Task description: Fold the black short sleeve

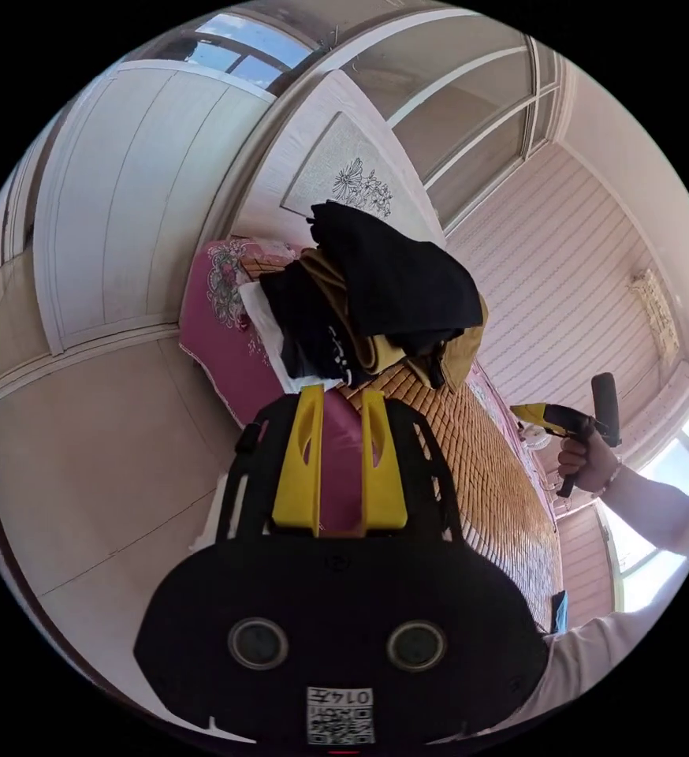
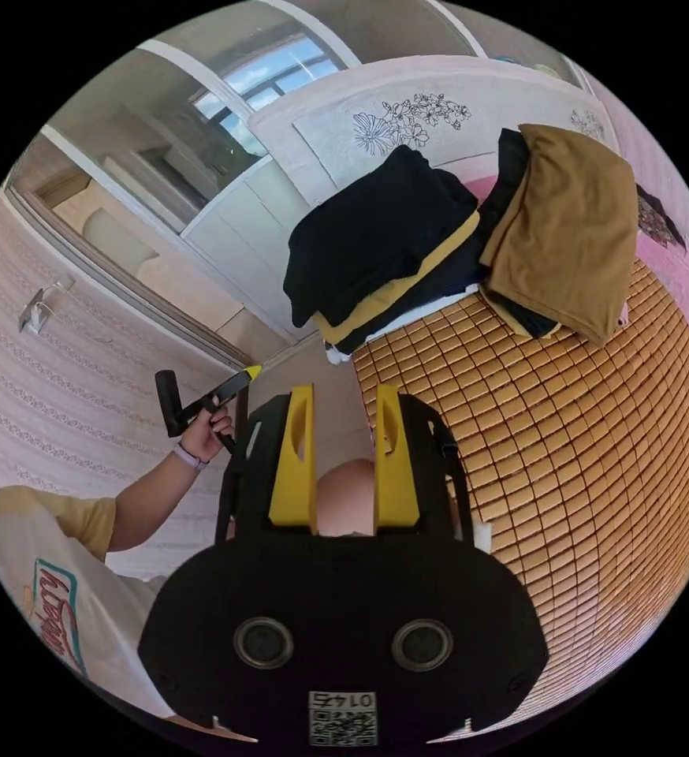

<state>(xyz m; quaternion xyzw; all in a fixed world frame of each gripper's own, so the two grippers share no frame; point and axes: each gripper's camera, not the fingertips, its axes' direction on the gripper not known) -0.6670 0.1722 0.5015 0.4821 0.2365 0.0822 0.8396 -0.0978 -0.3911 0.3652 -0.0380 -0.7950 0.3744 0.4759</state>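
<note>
Black short sleeve [image 2: 376,221] atop folded clothes pile [image 2: 455,260] at headboard [image 2: 439,102] end of bed mat [image 2: 581,441]. Left claw [image 1: 340,410] and right claw [image 2: 344,410] both parted, empty, off pile. Folding apparently not begun.

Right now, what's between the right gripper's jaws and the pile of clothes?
In the right gripper view, a bare stretch of woven mat lies between the right gripper and the pile of clothes. Its jaws stand apart, empty.
</note>
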